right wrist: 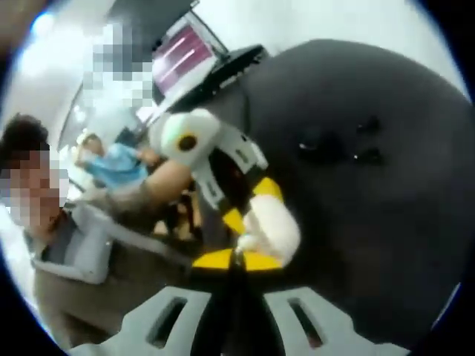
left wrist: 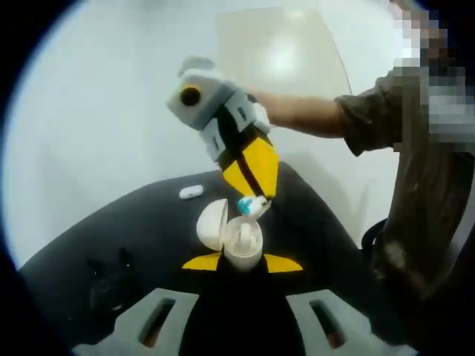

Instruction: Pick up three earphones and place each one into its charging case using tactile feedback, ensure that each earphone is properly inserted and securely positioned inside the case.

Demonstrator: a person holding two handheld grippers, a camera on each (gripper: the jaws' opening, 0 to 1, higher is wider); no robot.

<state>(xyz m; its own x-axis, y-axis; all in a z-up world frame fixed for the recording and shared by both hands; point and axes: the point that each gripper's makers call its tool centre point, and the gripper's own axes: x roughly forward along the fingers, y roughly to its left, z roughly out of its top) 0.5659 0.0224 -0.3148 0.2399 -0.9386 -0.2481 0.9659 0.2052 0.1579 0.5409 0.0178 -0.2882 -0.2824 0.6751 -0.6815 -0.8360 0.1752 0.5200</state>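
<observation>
Up front in the left gripper view, a dark round table (left wrist: 133, 237) lies under a pale wall, with a light rectangular panel (left wrist: 282, 52) behind it. A person's sleeve (left wrist: 378, 111) reaches in from the right, and the hand holds the right gripper (left wrist: 254, 199), which comes down from above. Its yellow jaws pinch a small white earphone (left wrist: 251, 205) with a teal tip just over the open white charging case (left wrist: 239, 241). The case stands upright with its lid swung to the left, and the left gripper (left wrist: 241, 262) is closed on its base, one yellow tip on each side. Another white earphone (left wrist: 191, 192) lies on the table behind the case, well apart. A dark object (left wrist: 107, 278) sits at lower left on the table; I cannot tell what it is.

Next, in the right gripper view, the dark table (right wrist: 386, 148) covers the right side, with two dark lumps (right wrist: 334, 152) on it. The left gripper (right wrist: 260, 230) enters from the left and grips the white case (right wrist: 273, 226), blurred here. The right gripper's (right wrist: 236, 259) own yellow tips sit together just below the case; the earphone between them is too blurred to make out. People stand at left, and a screen (right wrist: 182, 52) glows behind.
</observation>
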